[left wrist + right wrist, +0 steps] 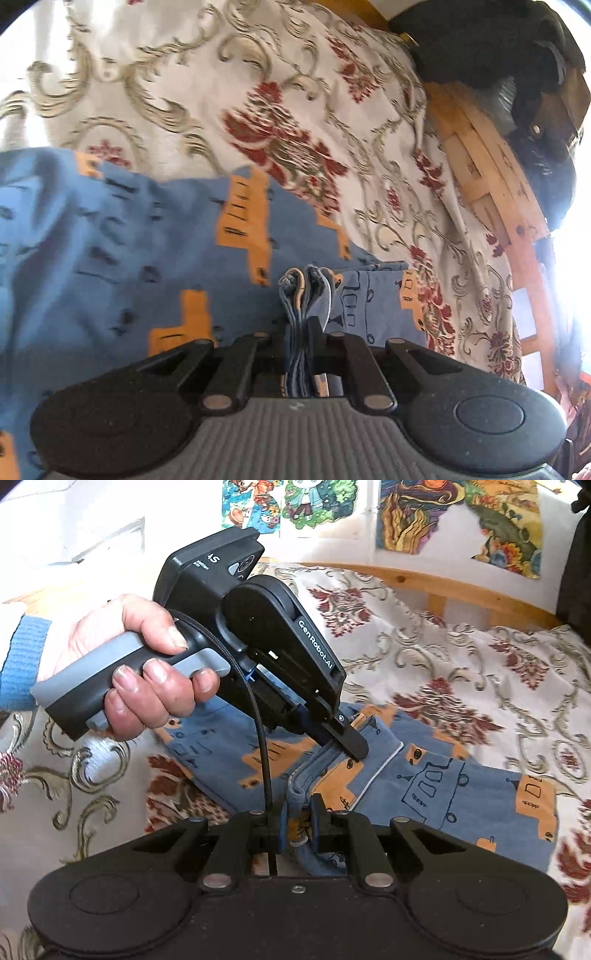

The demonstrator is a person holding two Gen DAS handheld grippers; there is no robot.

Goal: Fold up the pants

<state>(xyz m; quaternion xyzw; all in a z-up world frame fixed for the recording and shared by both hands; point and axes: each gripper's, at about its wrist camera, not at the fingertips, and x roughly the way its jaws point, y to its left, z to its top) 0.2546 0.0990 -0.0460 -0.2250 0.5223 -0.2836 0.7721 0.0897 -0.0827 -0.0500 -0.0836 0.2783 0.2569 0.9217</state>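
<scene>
Both pairs of jaws are clamped on bunched edges of the blue cotton pants with orange vehicle prints: the left gripper and right gripper close together, likely carrying a fold across the floral cream bedspread.

Blurred pants, left edge
</scene>
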